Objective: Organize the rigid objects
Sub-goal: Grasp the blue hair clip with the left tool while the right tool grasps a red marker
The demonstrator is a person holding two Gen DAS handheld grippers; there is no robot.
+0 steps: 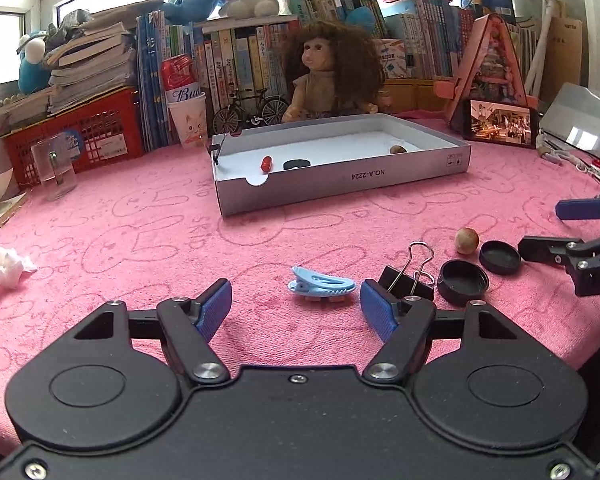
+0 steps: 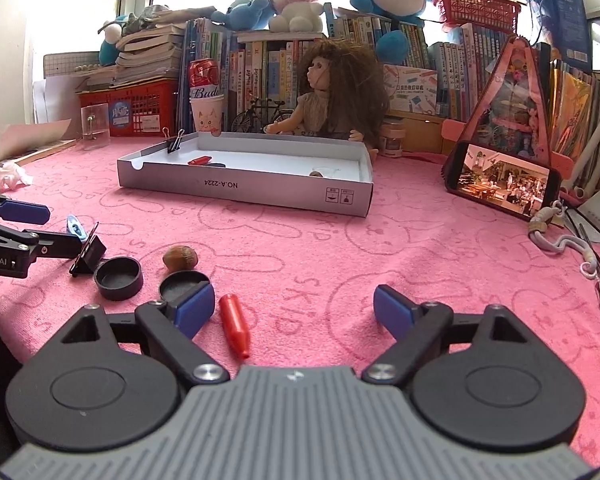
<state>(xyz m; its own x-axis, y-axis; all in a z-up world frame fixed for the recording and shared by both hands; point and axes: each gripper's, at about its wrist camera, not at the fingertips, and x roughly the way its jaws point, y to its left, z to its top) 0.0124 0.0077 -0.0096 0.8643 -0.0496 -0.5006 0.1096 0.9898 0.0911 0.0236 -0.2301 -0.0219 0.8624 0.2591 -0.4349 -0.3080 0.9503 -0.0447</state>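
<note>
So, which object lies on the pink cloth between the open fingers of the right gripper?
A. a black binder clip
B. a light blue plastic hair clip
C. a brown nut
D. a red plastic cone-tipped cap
D: the red plastic cone-tipped cap lies loose between the right gripper fingers, untouched.

Along the far edge of the pink towel-covered table (image 2: 380, 248) we see a curly-haired doll (image 2: 332, 92), a red beer can (image 2: 204, 76) stacked in a paper cup (image 2: 207, 118), and a lit smartphone (image 2: 504, 184) near the right edge.

Two nuts (image 1: 467, 240), two binder clips (image 1: 406, 278), three black caps (image 1: 463, 282).
</note>
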